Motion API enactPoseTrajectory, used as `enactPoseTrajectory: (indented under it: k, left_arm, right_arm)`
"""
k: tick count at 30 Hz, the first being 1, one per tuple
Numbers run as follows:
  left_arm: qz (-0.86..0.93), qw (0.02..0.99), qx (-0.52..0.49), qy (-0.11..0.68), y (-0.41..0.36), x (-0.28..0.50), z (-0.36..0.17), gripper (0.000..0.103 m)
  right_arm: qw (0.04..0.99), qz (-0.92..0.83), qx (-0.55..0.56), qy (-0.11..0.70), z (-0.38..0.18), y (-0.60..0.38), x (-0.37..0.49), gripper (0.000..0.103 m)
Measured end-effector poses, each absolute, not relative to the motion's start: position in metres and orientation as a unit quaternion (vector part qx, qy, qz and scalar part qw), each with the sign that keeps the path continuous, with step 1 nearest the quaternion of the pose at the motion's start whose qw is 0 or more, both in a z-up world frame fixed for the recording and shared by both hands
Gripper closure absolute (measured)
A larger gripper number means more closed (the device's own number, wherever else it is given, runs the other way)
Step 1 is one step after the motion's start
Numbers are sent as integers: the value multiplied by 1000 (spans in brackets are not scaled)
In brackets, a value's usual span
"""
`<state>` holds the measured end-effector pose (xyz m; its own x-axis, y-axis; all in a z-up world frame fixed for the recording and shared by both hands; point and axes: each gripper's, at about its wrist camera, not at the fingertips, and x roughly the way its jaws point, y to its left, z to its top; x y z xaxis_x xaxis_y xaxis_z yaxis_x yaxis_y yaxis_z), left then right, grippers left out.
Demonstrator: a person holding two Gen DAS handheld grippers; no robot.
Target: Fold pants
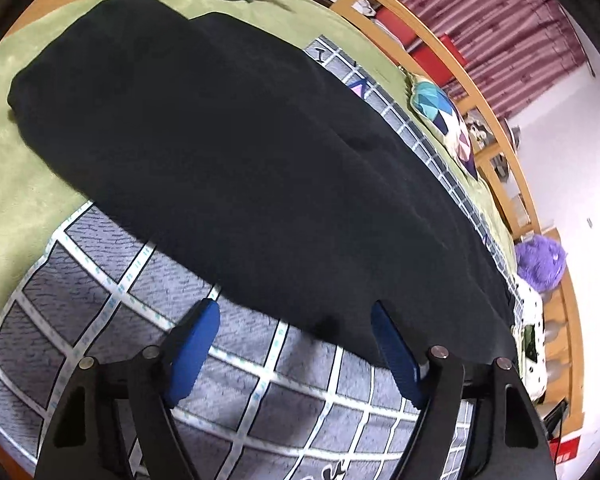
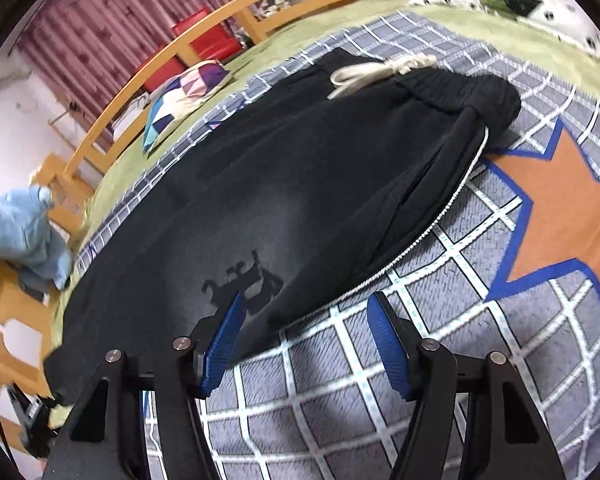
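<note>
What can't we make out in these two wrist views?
- Pants, left wrist: waistband end cut off behind the right finger; folds lost in flat black.
- Pants, right wrist: leg ends run out of frame lower left.
- Blue cloth, right wrist: motion-blurred, cannot tell what it is.
- Shelf items, left wrist: too small.
- Neither view shows the other gripper.

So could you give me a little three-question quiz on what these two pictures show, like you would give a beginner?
1. True or false: the left tool is clamped on the black pants.
2. Multiple choice: the cream drawstring lies at the A) waistband end, B) leg-cuff end, C) middle of a leg.
3. Fill in: the pants lie on a grey checked blanket bearing a large orange ____.

Key
1. False: both the left tool and the right tool are open and hold nothing.
2. A.
3. Star.
</note>
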<state>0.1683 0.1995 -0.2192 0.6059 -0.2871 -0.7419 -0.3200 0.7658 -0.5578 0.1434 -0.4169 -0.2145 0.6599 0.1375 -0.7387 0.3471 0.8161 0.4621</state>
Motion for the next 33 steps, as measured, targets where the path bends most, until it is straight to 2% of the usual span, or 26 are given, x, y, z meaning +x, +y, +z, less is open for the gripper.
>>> enactPoseTrajectory:
  k: [4,5,6,8,10,20,28,30,32,33]
  left_arm:
    - [20,825,-354,439,204,175,-221,35]
    - [22,824,-357,439,205,176,-222,37]
    - [28,823,-360,437,206,177,-222,43]
    - [38,823,-359,439,208,179,-222,57]
    - [55,828,-343,439,211,182,-216,97]
    - [3,881,-294,370,214,218,-134,95]
    - [19,915,-232,328,199,320,-84,95]
    - [37,914,-216,340,193,353,-88,94]
    - [49,907,-213,360,191,371,-98,89]
    - [59,899,-214,377,189,380,-106,79]
  right_arm:
    - [843,-59,335,417,-235,-430,160,44]
    - [840,-57,344,415,-240,-432,164,49]
    - [840,-57,349,412,-242,-433,166,52]
    - [841,-65,345,411,-242,-434,174,74]
    - [844,-54,342,409,-237,-434,180,81]
    - [897,-10,278,343,-145,-418,234,87]
    - [913,-3,252,321,-100,-415,336,87]
    - [912,-14,247,327,-102,-415,370,84]
    - [903,-18,244,354,-115,-412,400,74]
    - [897,-15,244,367,-125,-411,409,72]
